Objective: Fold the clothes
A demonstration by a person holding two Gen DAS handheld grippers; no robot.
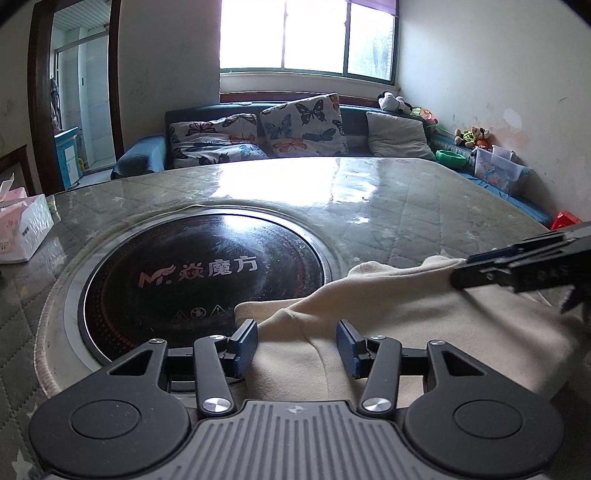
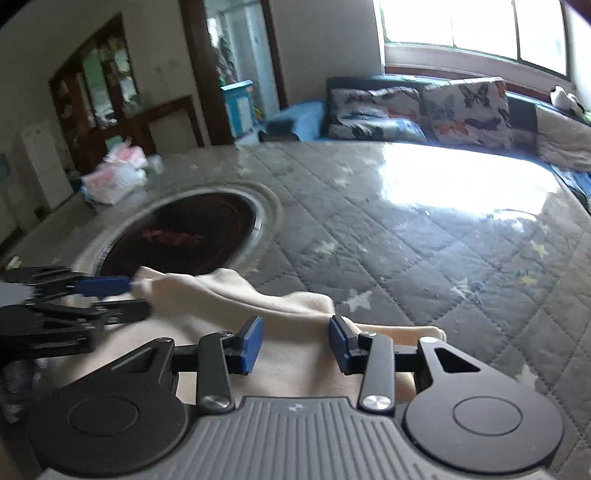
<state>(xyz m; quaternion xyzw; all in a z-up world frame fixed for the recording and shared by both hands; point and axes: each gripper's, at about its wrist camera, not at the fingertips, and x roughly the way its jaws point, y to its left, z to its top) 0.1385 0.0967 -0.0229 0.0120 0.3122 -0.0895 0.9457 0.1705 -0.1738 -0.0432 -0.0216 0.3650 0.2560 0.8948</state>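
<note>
Pretty clearly a lived-in home living room. A sofa [image 1: 155,155] piled with butterfly cushions [image 1: 303,123] is seen under a window [image 1: 308,35]. Stuffed toys [image 1: 472,136] are lined up too.

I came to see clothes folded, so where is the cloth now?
The cream cloth lies on the quilted table, just right of the round black cooktop and overlapping its edge. Both wrist views show it between the open claws.

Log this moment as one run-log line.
left gripper: open over cream garment | right gripper: open | garment partly over cooktop
</note>
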